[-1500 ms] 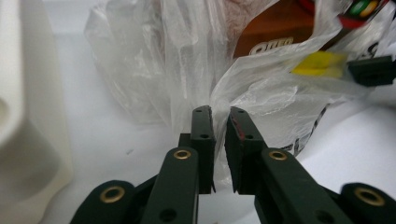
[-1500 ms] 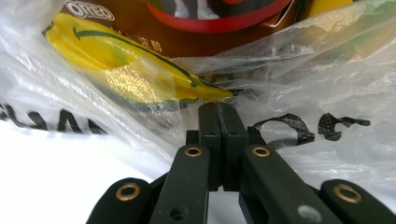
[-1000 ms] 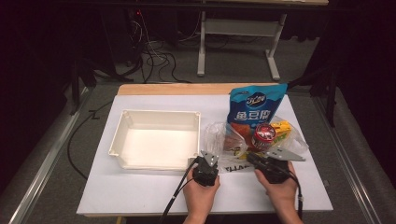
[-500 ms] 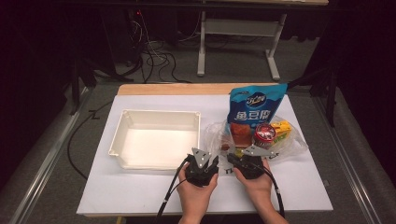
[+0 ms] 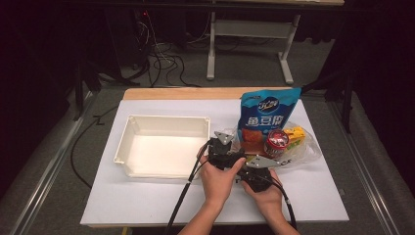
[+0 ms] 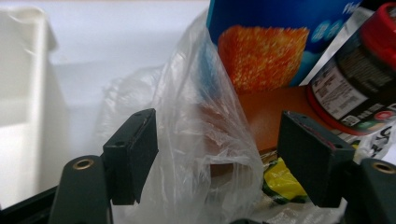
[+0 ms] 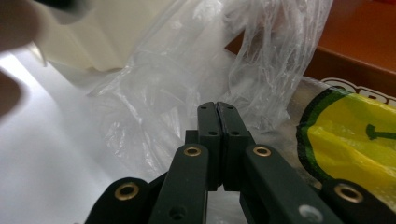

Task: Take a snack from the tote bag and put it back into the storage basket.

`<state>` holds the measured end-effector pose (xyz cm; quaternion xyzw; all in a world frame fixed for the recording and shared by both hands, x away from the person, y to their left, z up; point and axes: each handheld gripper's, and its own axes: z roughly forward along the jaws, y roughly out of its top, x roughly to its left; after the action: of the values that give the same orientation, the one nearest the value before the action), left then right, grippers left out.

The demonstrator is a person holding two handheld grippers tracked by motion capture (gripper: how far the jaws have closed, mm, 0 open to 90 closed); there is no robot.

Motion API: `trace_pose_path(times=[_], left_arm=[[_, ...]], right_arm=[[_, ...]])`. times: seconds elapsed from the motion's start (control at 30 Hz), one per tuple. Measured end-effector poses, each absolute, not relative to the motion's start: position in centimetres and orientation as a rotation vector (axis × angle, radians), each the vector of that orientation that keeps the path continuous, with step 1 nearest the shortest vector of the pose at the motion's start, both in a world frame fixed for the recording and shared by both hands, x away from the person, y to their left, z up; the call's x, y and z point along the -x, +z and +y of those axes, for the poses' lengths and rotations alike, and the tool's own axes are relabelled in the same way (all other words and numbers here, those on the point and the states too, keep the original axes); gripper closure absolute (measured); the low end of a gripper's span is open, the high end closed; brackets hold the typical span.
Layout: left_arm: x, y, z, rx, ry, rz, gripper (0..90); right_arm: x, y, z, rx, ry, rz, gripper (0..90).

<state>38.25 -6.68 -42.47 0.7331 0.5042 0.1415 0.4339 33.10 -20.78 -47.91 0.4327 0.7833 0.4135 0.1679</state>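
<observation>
left claw [image 6: 217,154] gapes wide around the clear plastic bag [image 6: 205,140]'s upright flap; right claw [image 7: 217,122], just right, pinches its near film.

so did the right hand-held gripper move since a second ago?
Yes. In the high view the right hand-held gripper has shifted left, toward the white tray, and now sits beside the left hand-held gripper.

Thin, crinkled clear plastic bag [image 6: 205,140]; glossy blue snack pouch [image 5: 264,115] behind it; smooth white plastic tray [image 5: 161,147]; matt black jaws.
</observation>
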Motion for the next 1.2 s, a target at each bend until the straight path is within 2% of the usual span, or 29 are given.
trace_pose_path(times=[0.03, 0.07, 0.1, 0.17, 0.23, 0.33, 0.63, 0.9, 1.03, 1.2], left_arm=[[-38.5, -42.7, -6.7, -1.835, 0.346, 1.269, 30.0], [-38.6, -42.9, -6.8, -1.847, 0.37, 1.278, 34.7], [-38.5, -42.9, -6.8, -1.861, 0.415, 1.282, 41.3], [-38.4, -42.9, -6.7, -1.886, 0.434, 1.264, 62.3], [-38.4, -43.1, -6.4, -1.912, 0.455, 1.254, 75.0], [-38.4, -43.1, -5.7, -1.911, 0.474, 1.258, 86.2], [-36.8, -44.4, -6.7, -1.989, 0.733, 1.206, 89.5], [-36.5, -48.2, -6.8, -1.968, 0.768, 1.282, 89.3], [-36.5, -48.2, -6.8, -1.957, 0.773, 1.285, 89.1], [-36.8, -48.4, -7.3, -2.036, 0.769, 1.266, 88.7]], right_arm=[[-33.1, -47.9, -20.8, -1.224, 1.186, 2.227, 90.0], [-33.0, -47.9, -20.8, -1.216, 1.199, 2.226, 90.0], [-32.9, -47.9, -20.9, -1.219, 1.207, 2.228, 90.0], [-32.8, -47.9, -21.0, -1.225, 1.224, 2.213, 90.0], [-32.7, -47.9, -21.1, -1.235, 1.236, 2.204, 89.5], [-32.4, -47.7, -21.3, -1.256, 1.267, 2.196, 86.0], [-30.8, -45.2, -23.6, -1.216, 1.338, 2.113, 83.1], [-30.6, -44.8, -24.7, -1.242, 1.33, 2.081, 84.2], [-30.6, -44.9, -24.6, -1.239, 1.326, 2.083, 84.8], [-30.7, -44.7, -24.9, -1.257, 1.323, 2.051, 84.1]])
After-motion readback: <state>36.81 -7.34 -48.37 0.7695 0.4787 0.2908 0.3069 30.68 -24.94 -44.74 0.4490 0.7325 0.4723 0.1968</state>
